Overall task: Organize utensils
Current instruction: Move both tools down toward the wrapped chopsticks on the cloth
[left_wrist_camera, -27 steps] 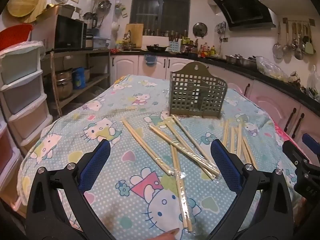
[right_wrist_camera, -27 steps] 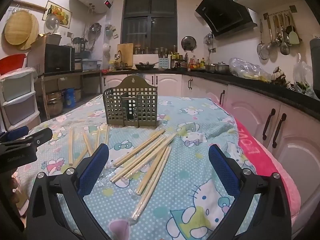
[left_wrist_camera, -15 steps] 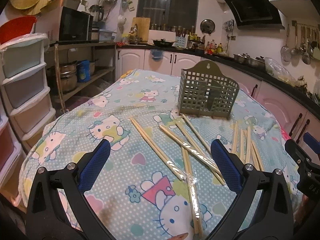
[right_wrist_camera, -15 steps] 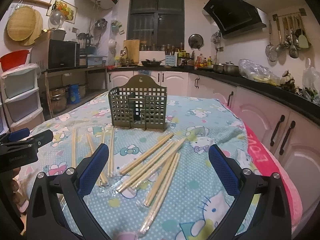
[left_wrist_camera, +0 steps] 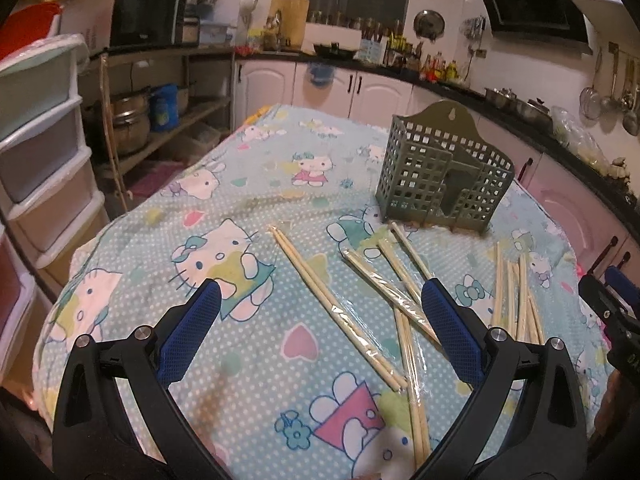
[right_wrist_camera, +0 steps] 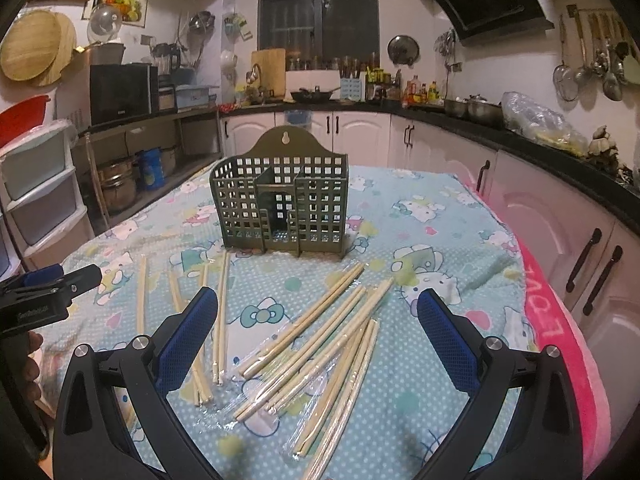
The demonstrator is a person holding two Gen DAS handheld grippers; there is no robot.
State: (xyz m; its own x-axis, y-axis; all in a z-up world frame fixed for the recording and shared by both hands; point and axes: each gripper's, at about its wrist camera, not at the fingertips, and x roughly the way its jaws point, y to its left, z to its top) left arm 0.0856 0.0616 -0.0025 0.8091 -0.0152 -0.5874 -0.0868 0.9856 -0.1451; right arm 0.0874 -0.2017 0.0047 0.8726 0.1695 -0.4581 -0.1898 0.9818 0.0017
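Note:
Several pairs of wooden chopsticks (left_wrist_camera: 334,309) in clear plastic wrap lie scattered on the cartoon-cat tablecloth (left_wrist_camera: 224,216). Behind them stands an olive-green lattice utensil holder (left_wrist_camera: 444,181), upright and with nothing in it. My left gripper (left_wrist_camera: 320,300) hovers wide open over the left chopstick pairs, nothing between its blue pads. In the right wrist view the holder (right_wrist_camera: 280,208) stands straight ahead, and my right gripper (right_wrist_camera: 316,312) hangs open above a fan of wrapped chopsticks (right_wrist_camera: 320,344). A further group of chopsticks (right_wrist_camera: 180,304) lies to its left. Each gripper shows at the edge of the other's view.
The table is ringed by pink kitchen cabinets (right_wrist_camera: 560,224) on the right and a plastic drawer tower (left_wrist_camera: 36,168) on the left. A pink cloth (right_wrist_camera: 560,344) hangs over the table's right edge. A hand (right_wrist_camera: 24,364) shows at the left edge of the right wrist view.
Both grippers have moved forward and a little higher over the table; the holder and chopsticks appear closer. The left view has tilted further down. Nothing was touched.

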